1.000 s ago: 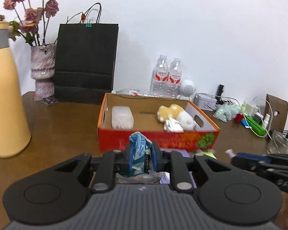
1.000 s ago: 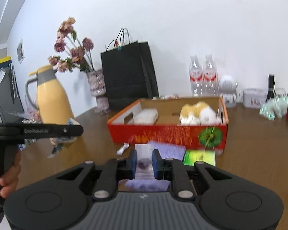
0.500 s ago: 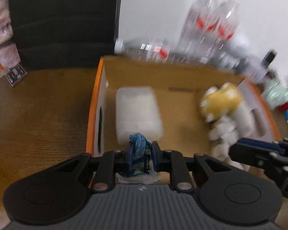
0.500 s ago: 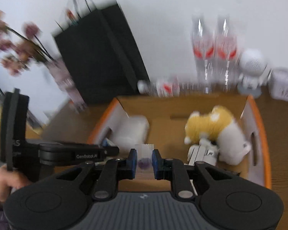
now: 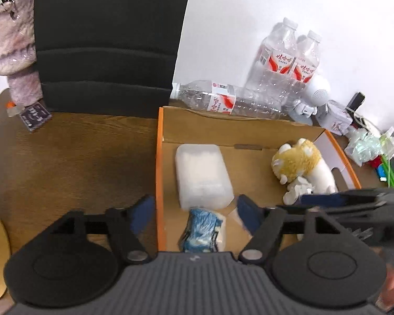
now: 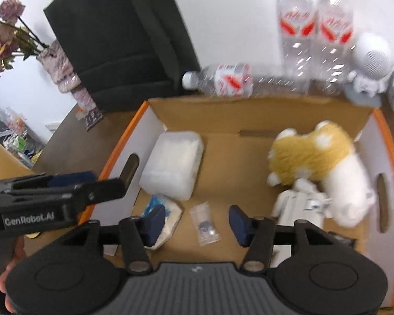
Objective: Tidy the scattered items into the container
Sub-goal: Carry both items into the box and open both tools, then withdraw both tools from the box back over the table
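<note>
Cardboard box (image 6: 155, 110) holds both drops: the blue-and-white packet (image 5: 201, 229) lies at its near wall between the opening jaws of the left gripper (image 5: 194, 216), untouched. Beside it, the small clear bag (image 6: 205, 223) lies free between the right gripper's (image 6: 195, 221) opening jaws. Farther in sit a white tub (image 6: 172, 164) and plush toy (image 6: 315, 157); water bottles (image 6: 314, 31) stand behind the box.

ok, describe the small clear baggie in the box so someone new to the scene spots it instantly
Find the orange-rimmed cardboard box on the wooden table. On its floor near the front, the small clear baggie lies flat between the blue-and-white packet and the white toy. It is the only flat, see-through item, with a tiny dark bit inside.
</note>
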A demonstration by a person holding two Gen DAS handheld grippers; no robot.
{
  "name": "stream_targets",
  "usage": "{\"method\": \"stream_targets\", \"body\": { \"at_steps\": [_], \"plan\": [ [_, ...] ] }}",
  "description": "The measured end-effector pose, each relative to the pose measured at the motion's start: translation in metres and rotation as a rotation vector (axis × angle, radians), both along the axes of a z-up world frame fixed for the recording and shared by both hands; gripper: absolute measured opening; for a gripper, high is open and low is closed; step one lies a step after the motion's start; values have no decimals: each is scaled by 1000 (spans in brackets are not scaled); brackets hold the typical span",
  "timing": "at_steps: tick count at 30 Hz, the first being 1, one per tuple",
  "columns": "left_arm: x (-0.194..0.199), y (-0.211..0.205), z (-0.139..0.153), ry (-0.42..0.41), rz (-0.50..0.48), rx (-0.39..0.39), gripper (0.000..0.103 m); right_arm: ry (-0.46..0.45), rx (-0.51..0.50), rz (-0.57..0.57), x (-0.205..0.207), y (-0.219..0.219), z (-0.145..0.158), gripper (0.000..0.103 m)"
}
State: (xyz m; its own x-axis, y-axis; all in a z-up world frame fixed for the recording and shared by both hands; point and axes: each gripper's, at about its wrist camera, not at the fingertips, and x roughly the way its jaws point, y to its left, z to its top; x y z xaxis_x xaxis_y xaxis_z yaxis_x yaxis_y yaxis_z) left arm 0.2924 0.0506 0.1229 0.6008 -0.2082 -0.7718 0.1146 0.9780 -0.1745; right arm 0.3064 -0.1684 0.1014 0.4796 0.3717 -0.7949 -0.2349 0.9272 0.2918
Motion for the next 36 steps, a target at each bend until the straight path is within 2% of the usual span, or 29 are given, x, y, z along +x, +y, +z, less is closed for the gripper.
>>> {"method": "stream_targets", "body": {
  "at_steps": [3,4,7,11,15,17,19,23,26,28,29,33,36],
  "plan": [
    [-6,-11,0,35,-26,6,89,-18,-35,-27,-13,-19,15,78],
    [-7,-17,1,49,-42,15,90,-24,-57,-30,-19,-26,18,82],
    [-9,-39,4,75,-45,60,97,-1,-129,-114,-30,-54,24,82],
    [-20,-64,9,109,-57,84,98,117,-114,-190,-33,-81,23,85],
    [-44,-81,19,80,-69,93,99,108,-133,-198,-55,-88,29,86],
    [-62,-85,28,20,-56,102,99,61,-138,-188,-71,-85,36,86],
    [-90,-86,41,-97,-34,92,102,-36,-130,-169,-93,-78,47,87],
    [-160,-83,50,-368,-15,65,103,-329,-161,-155,-153,-68,62,92],
    [-210,-80,21,-572,23,36,103,-558,-125,-157,-206,-70,50,101],
    [-232,-85,-3,-573,54,92,103,-658,-78,-168,-235,-76,24,103],
    [-243,-88,-16,-557,52,124,103,-655,-57,-166,-246,-80,8,103],
    [-279,-91,-53,-463,65,160,103,-549,-38,-213,-282,-87,-36,103],
    [-293,-90,-67,-383,37,160,103,-495,-100,-182,-306,-79,-55,103]
  ]
}}
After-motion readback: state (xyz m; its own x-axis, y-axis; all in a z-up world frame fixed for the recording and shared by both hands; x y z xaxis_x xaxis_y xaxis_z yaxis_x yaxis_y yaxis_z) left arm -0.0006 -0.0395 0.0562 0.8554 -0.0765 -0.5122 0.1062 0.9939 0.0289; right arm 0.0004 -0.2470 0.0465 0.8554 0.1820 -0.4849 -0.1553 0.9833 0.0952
